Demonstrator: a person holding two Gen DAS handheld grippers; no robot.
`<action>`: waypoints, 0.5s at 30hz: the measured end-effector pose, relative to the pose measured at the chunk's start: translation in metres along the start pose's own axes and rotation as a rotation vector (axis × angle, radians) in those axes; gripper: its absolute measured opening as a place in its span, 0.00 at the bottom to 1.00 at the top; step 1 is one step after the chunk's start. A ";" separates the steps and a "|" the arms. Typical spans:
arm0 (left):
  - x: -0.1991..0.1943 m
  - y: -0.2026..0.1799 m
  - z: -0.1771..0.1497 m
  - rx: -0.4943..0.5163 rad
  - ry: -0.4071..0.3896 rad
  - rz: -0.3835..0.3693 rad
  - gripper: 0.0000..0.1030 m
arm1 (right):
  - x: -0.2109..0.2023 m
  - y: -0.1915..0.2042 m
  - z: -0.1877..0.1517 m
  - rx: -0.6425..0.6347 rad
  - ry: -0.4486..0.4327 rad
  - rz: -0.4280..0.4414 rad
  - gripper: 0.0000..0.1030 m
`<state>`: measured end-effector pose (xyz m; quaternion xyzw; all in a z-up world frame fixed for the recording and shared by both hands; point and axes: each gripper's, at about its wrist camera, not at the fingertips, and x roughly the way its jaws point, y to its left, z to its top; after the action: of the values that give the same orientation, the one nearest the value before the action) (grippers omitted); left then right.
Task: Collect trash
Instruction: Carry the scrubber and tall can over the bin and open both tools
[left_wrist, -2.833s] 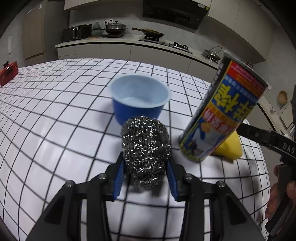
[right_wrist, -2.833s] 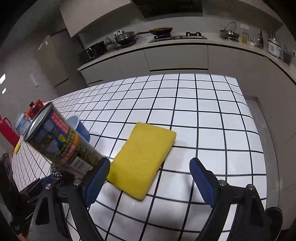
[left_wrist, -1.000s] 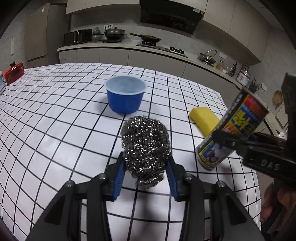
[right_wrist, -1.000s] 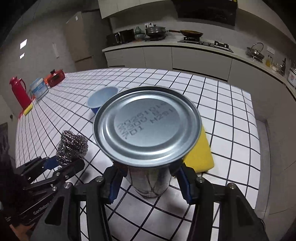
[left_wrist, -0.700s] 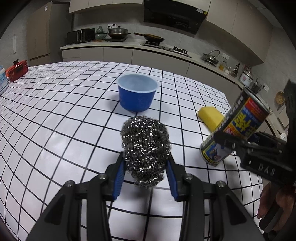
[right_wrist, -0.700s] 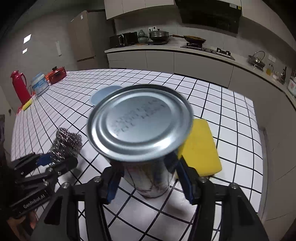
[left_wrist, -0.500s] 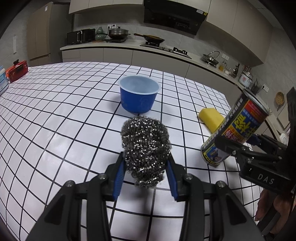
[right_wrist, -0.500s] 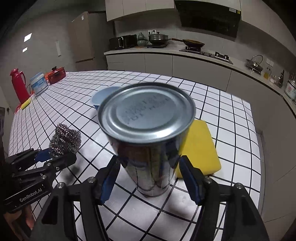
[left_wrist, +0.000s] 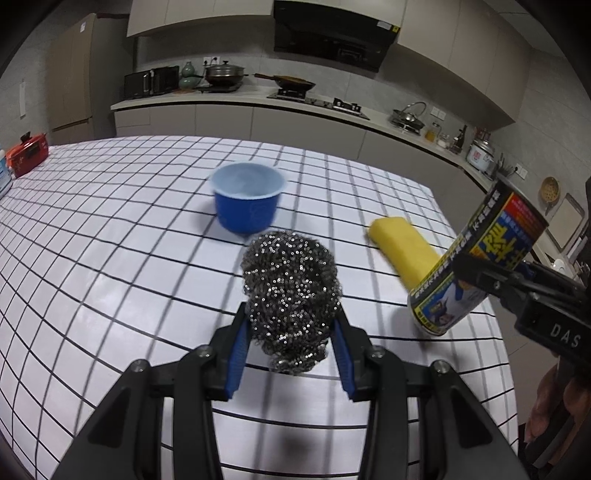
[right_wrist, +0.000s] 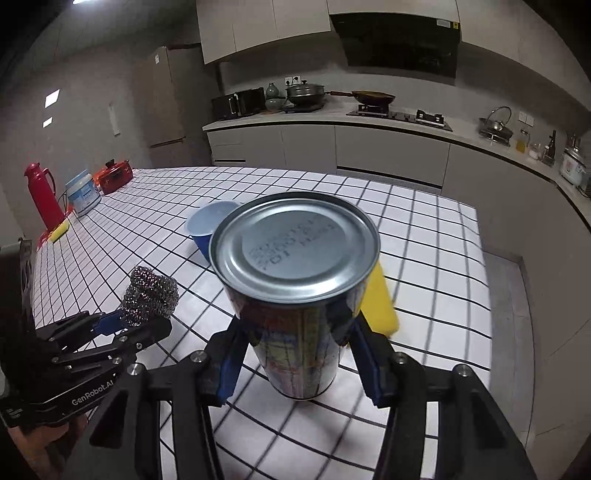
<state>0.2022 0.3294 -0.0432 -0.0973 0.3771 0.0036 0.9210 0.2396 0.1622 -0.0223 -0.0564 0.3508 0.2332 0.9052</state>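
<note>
While both loads hang above the checked table (left_wrist: 110, 258), risk of a drop or a knock.
Left wrist view: left gripper (left_wrist: 291, 354) clamped on steel scourer (left_wrist: 291, 295), springy and loose, could squirm out from the blue pads (left_wrist: 236, 354) if squeezed less; blue cup (left_wrist: 246, 203) ahead, yellow sponge (left_wrist: 402, 247) to its right, tin can (left_wrist: 476, 262) tilted at far right. Right wrist view: right gripper (right_wrist: 295, 354) clamped low on the can (right_wrist: 295, 280), top-heavy above the pads, smooth wall liable to slip or swing into sponge (right_wrist: 380, 306) or cup (right_wrist: 205, 225); scourer (right_wrist: 149, 295) near, left of can, clash possible if brought together.
</note>
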 end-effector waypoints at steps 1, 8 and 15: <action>-0.001 -0.005 0.000 0.003 -0.001 -0.005 0.41 | -0.005 -0.001 -0.002 0.001 -0.001 -0.002 0.54; -0.009 -0.054 -0.006 0.041 -0.013 -0.048 0.41 | -0.053 -0.041 -0.018 0.028 -0.018 -0.056 0.54; -0.015 -0.115 -0.020 0.090 -0.010 -0.103 0.41 | -0.098 -0.093 -0.046 0.075 -0.022 -0.116 0.54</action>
<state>0.1871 0.2136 -0.0263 -0.0750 0.3669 -0.0601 0.9253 0.1917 0.0308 0.0025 -0.0399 0.3455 0.1677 0.9225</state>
